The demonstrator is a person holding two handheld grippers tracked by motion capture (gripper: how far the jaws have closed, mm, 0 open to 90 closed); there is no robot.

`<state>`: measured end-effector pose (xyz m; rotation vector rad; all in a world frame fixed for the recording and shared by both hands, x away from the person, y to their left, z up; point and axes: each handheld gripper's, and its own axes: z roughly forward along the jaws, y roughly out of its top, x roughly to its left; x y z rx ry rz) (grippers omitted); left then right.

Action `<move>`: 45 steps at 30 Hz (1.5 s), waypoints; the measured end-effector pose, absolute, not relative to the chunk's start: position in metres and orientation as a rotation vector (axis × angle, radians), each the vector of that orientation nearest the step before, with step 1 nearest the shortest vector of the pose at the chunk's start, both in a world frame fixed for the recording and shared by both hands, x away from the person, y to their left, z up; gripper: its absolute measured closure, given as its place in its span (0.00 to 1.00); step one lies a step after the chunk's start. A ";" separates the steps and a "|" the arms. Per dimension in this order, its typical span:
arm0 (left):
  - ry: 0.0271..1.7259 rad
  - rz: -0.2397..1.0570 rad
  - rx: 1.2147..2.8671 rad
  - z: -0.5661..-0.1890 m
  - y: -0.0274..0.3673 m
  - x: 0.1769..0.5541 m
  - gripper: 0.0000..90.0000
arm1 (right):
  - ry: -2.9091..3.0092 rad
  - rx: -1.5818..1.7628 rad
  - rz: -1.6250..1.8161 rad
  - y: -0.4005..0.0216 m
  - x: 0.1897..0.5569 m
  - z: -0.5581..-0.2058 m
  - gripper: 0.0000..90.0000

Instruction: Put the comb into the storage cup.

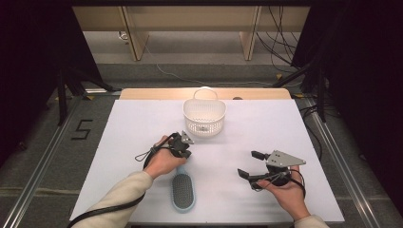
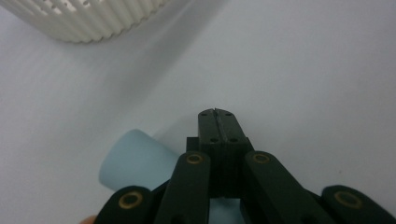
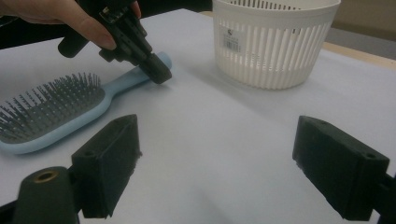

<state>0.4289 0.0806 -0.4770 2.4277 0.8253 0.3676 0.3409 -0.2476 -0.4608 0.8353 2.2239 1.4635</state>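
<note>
White basket (image 1: 204, 116) at table's (image 1: 142, 123) far middle, left gripper (image 1: 183, 144) over blue hairbrush (image 1: 183, 191) handle, right gripper (image 1: 251, 164) fingers apart

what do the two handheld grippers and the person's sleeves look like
Both grippers are black. The right gripper carries a grey three-cornered plate, as does the left gripper, and a black cable trails from each. Brass-coloured pivots mark the linkages. The fingers are blocky black pads. The sleeves are cream.

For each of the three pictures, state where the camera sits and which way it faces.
High view: above the person's side, facing forward and down on the table; forearms show.
Left gripper view: rides the left gripper, facing its shut jaws, beside the hairbrush handle.
Right gripper view: rides the right gripper, facing across its open jaws.
Shared: all see the basket.
</note>
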 end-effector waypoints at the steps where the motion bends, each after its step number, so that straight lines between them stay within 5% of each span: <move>1: 0.827 0.365 2.433 -0.477 0.082 0.429 1.00 | 2.224 0.835 1.464 -0.248 0.341 -0.461 0.18; 45: 0.920 0.357 2.479 -0.477 0.185 0.349 1.00 | 2.241 0.830 1.447 -0.246 0.341 -0.462 0.18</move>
